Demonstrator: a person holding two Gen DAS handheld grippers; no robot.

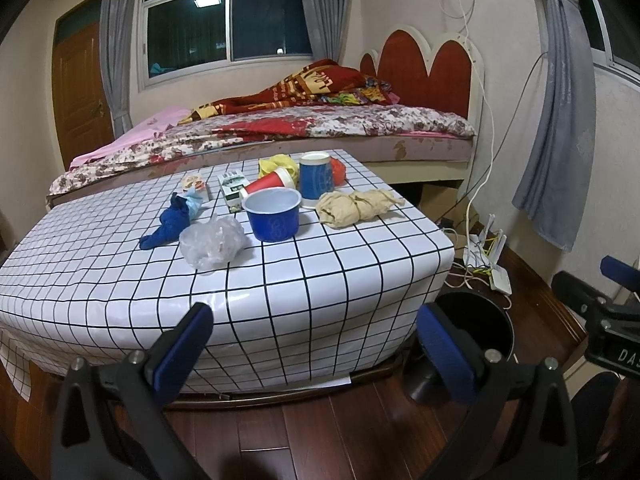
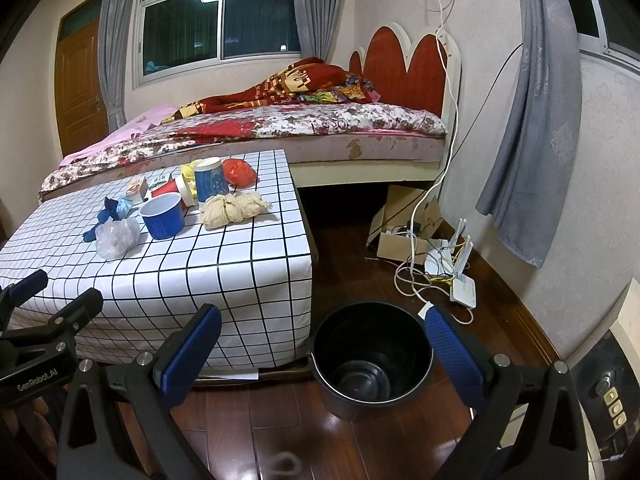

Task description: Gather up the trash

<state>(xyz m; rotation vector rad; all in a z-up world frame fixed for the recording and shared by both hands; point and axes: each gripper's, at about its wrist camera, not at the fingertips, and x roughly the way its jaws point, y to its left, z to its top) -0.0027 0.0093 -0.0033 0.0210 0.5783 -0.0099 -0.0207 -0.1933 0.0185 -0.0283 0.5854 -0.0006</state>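
Both grippers held in air short of the table, nothing gripped. Left gripper (image 1: 316, 344) jaws wide apart, aimed at the near edge of the checkered table (image 1: 120, 280). Right gripper (image 2: 324, 348) jaws wide apart too, above the black bin (image 2: 372, 360), which stands on the wood floor just beside the table's right corner and looks empty.

Trash all on the tabletop: clear plastic bag (image 1: 212, 244) nearest, blue rag (image 1: 170, 224) left of it, blue bowl (image 1: 274, 214) upright, crumpled beige paper (image 1: 356, 206) to the right. Behind them a red cup (image 1: 270, 186) on its side, an upright blue cup (image 1: 316, 176), small cartons (image 1: 232, 188), a yellow wad (image 1: 276, 164), something red (image 2: 239, 171), probably a bag, partly hidden.
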